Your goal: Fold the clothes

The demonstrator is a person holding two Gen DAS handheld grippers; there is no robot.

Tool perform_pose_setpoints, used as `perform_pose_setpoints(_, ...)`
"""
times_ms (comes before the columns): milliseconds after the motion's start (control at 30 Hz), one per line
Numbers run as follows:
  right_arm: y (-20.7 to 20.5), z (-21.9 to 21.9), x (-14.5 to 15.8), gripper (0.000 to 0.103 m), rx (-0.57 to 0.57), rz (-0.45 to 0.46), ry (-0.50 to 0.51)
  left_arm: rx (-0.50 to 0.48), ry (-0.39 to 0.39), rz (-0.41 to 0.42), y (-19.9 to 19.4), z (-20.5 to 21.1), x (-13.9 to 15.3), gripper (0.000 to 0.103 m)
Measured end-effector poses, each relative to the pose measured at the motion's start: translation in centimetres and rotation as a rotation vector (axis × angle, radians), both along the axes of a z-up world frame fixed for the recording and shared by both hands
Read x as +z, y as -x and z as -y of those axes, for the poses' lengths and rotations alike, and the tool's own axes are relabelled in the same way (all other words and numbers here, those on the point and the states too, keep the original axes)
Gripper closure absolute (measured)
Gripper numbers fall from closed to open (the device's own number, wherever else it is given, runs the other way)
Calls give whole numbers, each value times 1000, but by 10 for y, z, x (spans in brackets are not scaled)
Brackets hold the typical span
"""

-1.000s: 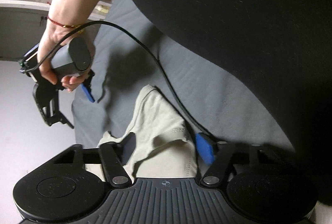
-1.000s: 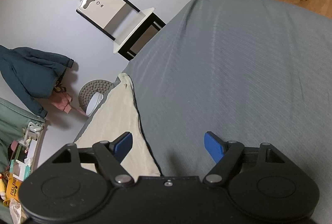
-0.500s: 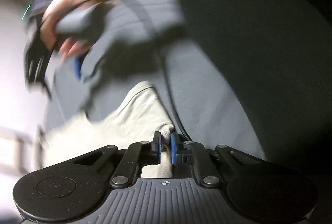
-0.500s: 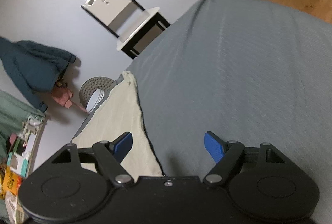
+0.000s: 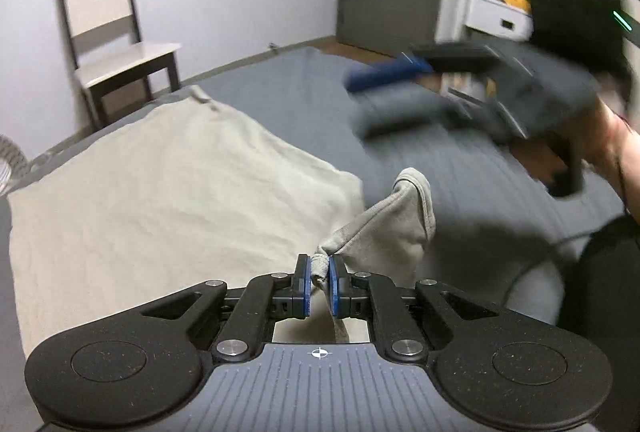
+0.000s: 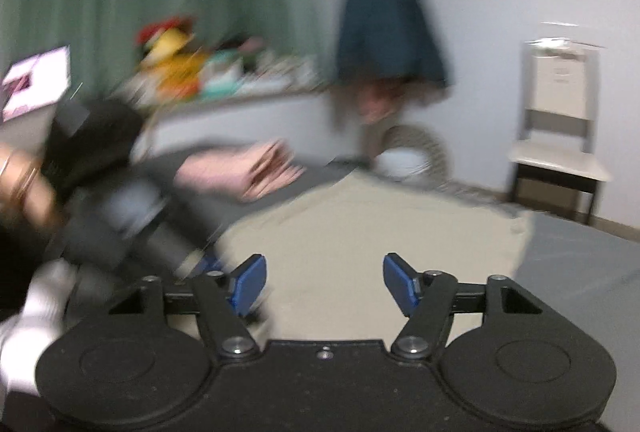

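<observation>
Beige garment edge pinched in left gripper; right gripper spread.

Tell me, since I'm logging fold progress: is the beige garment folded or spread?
Mostly spread: the garment lies flat on the bed, one corner pinched up by the left gripper.

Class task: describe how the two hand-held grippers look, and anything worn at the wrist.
The left hand-held gripper has black linkage arms, blue pads, silver pivot bolts, round black discs and a ribbed grey body with a white crosshair mark. The right hand-held gripper has matching black linkage arms and blue pads. In the right wrist view, thin bracelets show, blurred.
</observation>
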State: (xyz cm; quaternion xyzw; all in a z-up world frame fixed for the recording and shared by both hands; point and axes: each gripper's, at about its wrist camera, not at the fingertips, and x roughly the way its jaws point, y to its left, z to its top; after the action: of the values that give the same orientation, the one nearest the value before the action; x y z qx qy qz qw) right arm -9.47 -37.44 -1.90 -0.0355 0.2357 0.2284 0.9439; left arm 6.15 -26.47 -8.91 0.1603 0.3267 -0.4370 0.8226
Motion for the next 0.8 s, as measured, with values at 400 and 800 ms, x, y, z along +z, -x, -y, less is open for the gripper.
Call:
perform_pose_setpoints(400, -7, -21, -21, 77, 178, -155, 132, -99, -24, 33, 17, 3, -3, 94)
perform_pose_setpoints(800, -24, -1, -22, 98, 18, -159, 126, -98, -72, 142, 42, -28, 10, 27)
